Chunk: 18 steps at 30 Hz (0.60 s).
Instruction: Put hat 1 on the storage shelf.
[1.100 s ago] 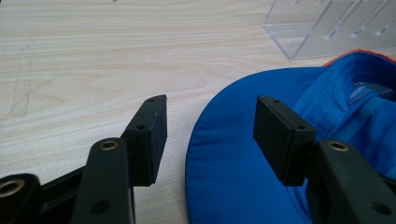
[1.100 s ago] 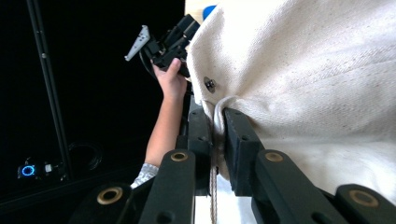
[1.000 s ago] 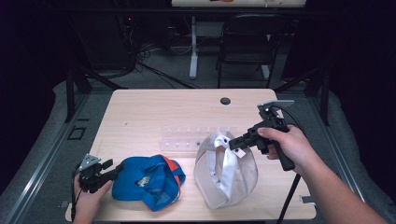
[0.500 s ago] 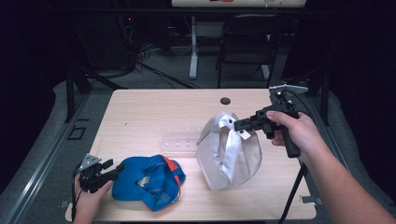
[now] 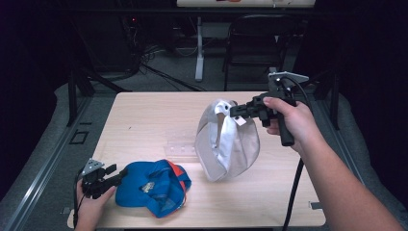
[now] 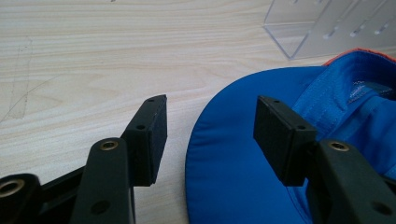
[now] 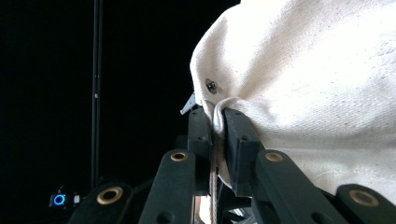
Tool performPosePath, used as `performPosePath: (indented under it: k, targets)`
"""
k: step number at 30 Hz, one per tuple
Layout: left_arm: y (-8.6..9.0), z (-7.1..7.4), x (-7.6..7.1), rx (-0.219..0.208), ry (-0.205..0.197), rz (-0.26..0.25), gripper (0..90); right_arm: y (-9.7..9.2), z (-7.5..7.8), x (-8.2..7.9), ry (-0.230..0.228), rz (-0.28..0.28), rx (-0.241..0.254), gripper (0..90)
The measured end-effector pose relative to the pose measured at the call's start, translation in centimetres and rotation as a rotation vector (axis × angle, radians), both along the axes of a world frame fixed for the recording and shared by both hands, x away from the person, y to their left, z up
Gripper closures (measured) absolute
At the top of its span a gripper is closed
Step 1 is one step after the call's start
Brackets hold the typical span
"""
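Lifted since the earlier frames, the right tongs (image 5: 239, 112) now carry the cream cap (image 5: 226, 139) higher and farther toward the back of the counter (image 5: 144, 120), so that most of the cap hangs in the air and only its lower edge is near the wood. Their black jaws are clenched on a fold of the cap's coarse, woven canvas beside a small metal eyelet, as the right gripper view shows. The right hand (image 5: 288, 120) grips the handle with the forearm slanting in from the lower right, the cable trailing below it.

Left of the cream cap, the left tongs (image 6: 210, 135) stand released and have kept their place, resting low on the counter with one flat rubber-faced pad over bare wood and the other over the smooth, rounded brim of the blue cap (image 5: 151, 187), which lies flat and shows an orange edge. A clear plastic stand (image 5: 180, 147) sits just left of the cream cap. Pale wood grain covers the counter; behind the cream cap, the dark room holds a chair (image 5: 260, 48) and floor cables.
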<state>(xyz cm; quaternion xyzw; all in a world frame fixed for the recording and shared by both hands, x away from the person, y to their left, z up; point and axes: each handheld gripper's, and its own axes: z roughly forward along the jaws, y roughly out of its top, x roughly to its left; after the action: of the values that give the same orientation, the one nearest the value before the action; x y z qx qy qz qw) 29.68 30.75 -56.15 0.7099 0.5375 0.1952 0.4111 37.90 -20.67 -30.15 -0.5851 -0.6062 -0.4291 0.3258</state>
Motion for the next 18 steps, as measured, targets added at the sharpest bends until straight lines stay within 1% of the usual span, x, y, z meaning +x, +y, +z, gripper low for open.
performPosePath:
  k: [5,7,9,11,13,16,18]
  targets:
    - [0.0,0.0,0.0,-0.002,-0.003,0.001,45.1,0.9,0.7,1.0,-0.011,-0.022,0.000,82.0]
    - [0.1,0.1,0.0,0.000,0.002,-0.002,45.1,1.2,1.0,1.4,-0.012,-0.026,0.002,82.1]
    - [0.2,0.1,0.0,-0.001,-0.002,0.007,45.1,1.6,1.1,1.8,-0.018,-0.031,0.001,82.0]
    - [0.2,0.1,0.0,-0.003,-0.002,0.004,45.1,1.8,1.2,1.9,-0.020,-0.033,0.002,82.1]
    - [0.3,0.1,0.0,-0.001,0.000,0.006,45.1,2.3,1.2,2.5,-0.024,-0.050,0.002,82.0]
    - [0.2,0.2,0.0,-0.005,-0.009,0.008,45.1,2.8,1.2,3.1,-0.030,-0.060,0.002,82.0]
    - [0.2,0.3,-0.1,0.001,-0.013,0.009,45.1,3.1,1.1,3.5,-0.027,-0.075,0.002,82.0]
